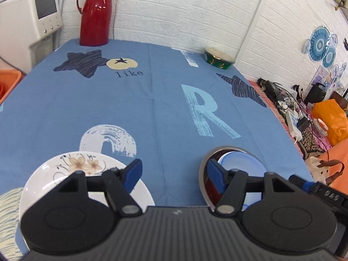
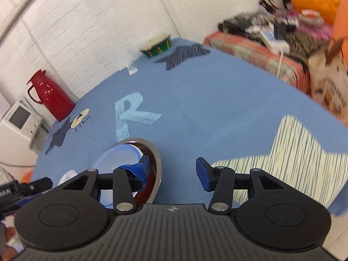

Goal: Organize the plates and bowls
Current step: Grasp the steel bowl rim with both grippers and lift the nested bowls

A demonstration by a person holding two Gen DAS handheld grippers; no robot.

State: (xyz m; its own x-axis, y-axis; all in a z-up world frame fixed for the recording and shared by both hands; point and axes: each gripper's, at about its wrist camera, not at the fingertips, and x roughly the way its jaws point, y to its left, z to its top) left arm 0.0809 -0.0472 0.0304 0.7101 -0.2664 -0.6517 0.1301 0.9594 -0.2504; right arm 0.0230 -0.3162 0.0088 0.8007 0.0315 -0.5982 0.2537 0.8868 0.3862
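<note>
The white plate (image 1: pixel 87 180) lies flat on the blue cloth (image 1: pixel 165 100), and the metal bowl (image 2: pixel 152 158) sits near it. Both are hard and slippery, so their thin rims look best to pinch. The left gripper (image 1: pixel 174 174) and right gripper (image 2: pixel 171 171) both have their fingers wide apart, holding nothing.

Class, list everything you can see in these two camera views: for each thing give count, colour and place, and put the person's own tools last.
Floral plate: one, white with brown flowers, near left of the table.
Metal bowl: one, silver, near right.
Blue dish: one, pale blue, inside the metal bowl.
Green bowl: one, green with gold, far right corner.
Thermos jug: one, red, far left corner.
Tablecloth: one, blue with stars and letters, covering the table.
Appliance with screen: one, white, left of the table.
Orange bag: one, among clutter to the right.
Left claw: one, black with blue pads, open.
Right claw: one, same colours, open.
</note>
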